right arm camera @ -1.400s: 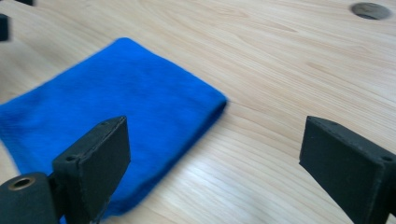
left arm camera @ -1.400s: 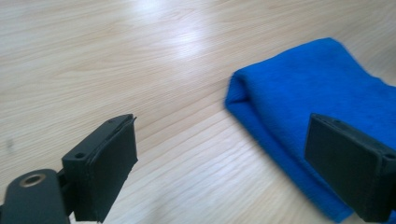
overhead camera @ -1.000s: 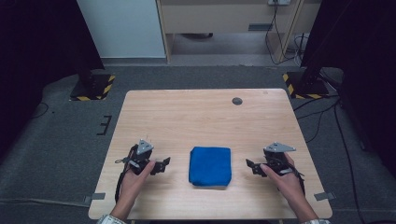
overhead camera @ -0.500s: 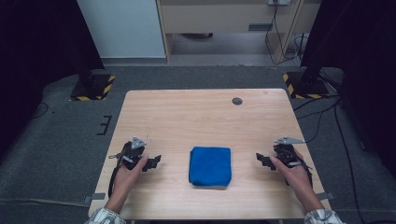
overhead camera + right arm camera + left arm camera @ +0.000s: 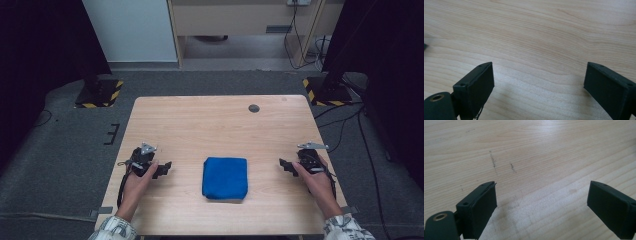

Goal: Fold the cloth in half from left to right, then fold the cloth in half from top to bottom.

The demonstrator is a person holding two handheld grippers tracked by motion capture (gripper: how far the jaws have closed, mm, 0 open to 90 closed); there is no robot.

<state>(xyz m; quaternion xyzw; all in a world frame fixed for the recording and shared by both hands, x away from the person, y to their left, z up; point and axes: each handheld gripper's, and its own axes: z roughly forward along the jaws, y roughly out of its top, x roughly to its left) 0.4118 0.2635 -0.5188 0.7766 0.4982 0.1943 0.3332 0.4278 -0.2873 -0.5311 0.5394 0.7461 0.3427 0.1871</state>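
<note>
A folded blue cloth (image 5: 225,177) lies flat near the front middle of the wooden table (image 5: 210,125). My left gripper (image 5: 164,168) rests low on the table well to the cloth's left, held in a hand, its jaws pointing toward the cloth. My right gripper (image 5: 285,165) sits to the cloth's right, also pointing inward. Both stand apart from the cloth. In the left gripper view my left gripper (image 5: 541,207) is open over bare wood with faint scuff marks. In the right gripper view my right gripper (image 5: 539,87) is open, with nothing between the pads.
A small dark round inset (image 5: 254,108) sits in the table near its far right edge. Grey floor surrounds the table, with black-and-yellow striped bases (image 5: 102,95) at the far left and far right (image 5: 320,90). Cables (image 5: 350,125) trail on the floor at the right.
Both grippers have drawn outward, away from the blue cloth, the left one leftward and the right one rightward. The cloth has stayed where it was.
</note>
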